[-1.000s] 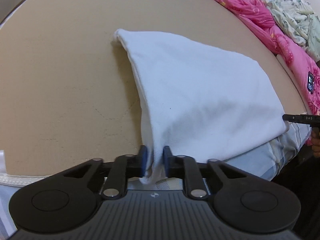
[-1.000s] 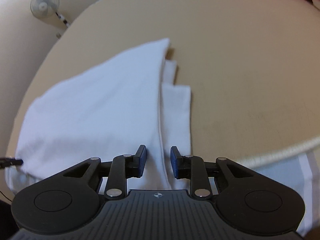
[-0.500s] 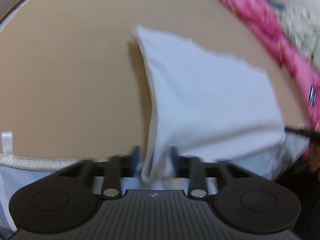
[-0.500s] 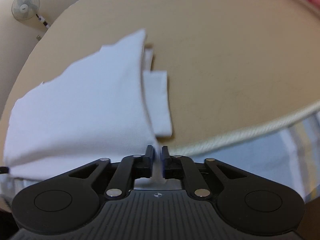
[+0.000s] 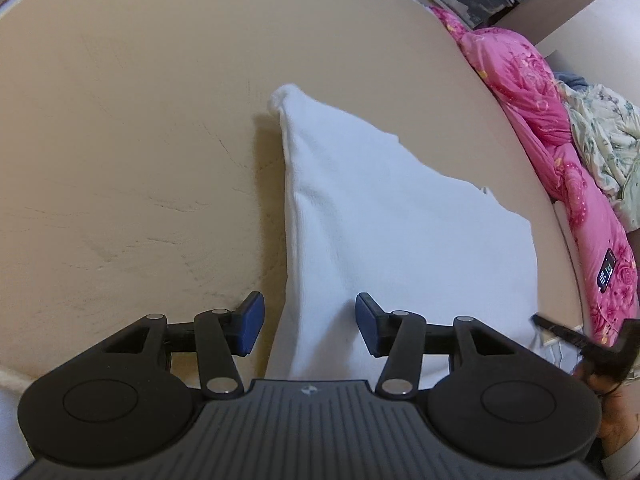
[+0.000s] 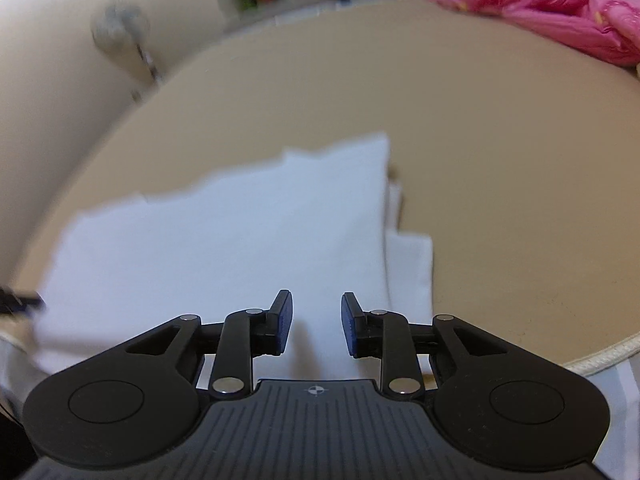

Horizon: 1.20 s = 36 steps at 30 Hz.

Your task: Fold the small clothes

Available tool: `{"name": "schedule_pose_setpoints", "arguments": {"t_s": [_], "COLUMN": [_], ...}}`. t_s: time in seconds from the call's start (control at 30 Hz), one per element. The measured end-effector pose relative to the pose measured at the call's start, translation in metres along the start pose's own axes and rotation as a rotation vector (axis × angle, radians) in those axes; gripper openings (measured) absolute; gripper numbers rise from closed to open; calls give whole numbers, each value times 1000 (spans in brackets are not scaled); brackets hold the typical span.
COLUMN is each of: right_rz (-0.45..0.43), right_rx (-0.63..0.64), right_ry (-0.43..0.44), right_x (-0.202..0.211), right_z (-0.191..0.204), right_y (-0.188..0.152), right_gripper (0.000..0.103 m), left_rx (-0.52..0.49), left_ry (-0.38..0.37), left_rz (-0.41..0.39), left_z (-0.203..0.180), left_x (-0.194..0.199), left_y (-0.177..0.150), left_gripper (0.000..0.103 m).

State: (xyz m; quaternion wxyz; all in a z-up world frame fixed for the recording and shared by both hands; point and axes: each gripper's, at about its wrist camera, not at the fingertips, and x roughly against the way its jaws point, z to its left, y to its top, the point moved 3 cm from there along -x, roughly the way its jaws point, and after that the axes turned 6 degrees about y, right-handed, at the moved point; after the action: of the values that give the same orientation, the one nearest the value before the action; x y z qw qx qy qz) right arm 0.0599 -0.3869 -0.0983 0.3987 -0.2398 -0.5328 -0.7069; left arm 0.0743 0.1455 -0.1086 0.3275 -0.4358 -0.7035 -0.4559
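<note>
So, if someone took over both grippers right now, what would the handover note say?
Left gripper: open, jaws have just been opening; the near left edge of the white garment lies between the pads, not pinched.
Right gripper: open, jaws have just been opening; it sits over the garment's near right part, nothing clamped.
Garment: lying folded on the tan mat, with lower layers peeking out along its right edge.
Done: a fold has been laid down and both grippers are off the cloth.
Left: probably tidy the protruding right-side layers and fold again if a smaller bundle is wanted.
</note>
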Motion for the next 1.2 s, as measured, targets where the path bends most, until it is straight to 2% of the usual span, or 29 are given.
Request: {"name": "schedule_pose_setpoints", "arguments": {"t_s": [0.1,0.23,0.37,0.4,0.43,0.47,0.53,0.63,0.8,0.87,0.97,1.07,1.2], "right_rz": [-3,-53,-82,-85,-89,-94,-110,-139,-201,-229,-262,-289,-325], "right_rx": [-37,-77,-58,-52,-47,-46,-46,-48,-55,-52,-63,-94,-160], "right_ry": [-6,2,-17,-21,-26,-29,-31,-29,-23,-26,-18,-9,-15], "right_x": [6,22,29,30,32,28,29,30,38,43,51,57,64], "right_z": [-3,-6,-5,-5,-4,-4,-5,-4,-5,-5,-7,-14,-31], "right_y": [0,4,5,5,5,7,10,15,27,33,39,45,49], "right_gripper": [28,28,29,29,29,29,29,29,29,29,29,29,29], "left_rx": [0,-10,-69,-84,-94,-97,-112,-141,-142,-130,-152,-182,-206], "left_ry": [3,-22,7,16,16,11,14,20,14,-10,-52,-97,-157], "left_rz": [19,1,-31,-39,-44,-47,-59,-84,-141,-150,-157,-156,-134], "left_z": [5,2,-10,-13,-15,-18,-21,-28,-53,-71,-120,-186,-291], "left_x": [-12,-18,-23,-23,-23,-23,-22,-14,12,18,20,12,-18], "left_y": [1,1,-2,-3,-4,-5,-6,-9,-9,-7,-6,-3,-5], "left_gripper": [58,58,56,51,40,38,25,19,17,17,17,17,18]}}
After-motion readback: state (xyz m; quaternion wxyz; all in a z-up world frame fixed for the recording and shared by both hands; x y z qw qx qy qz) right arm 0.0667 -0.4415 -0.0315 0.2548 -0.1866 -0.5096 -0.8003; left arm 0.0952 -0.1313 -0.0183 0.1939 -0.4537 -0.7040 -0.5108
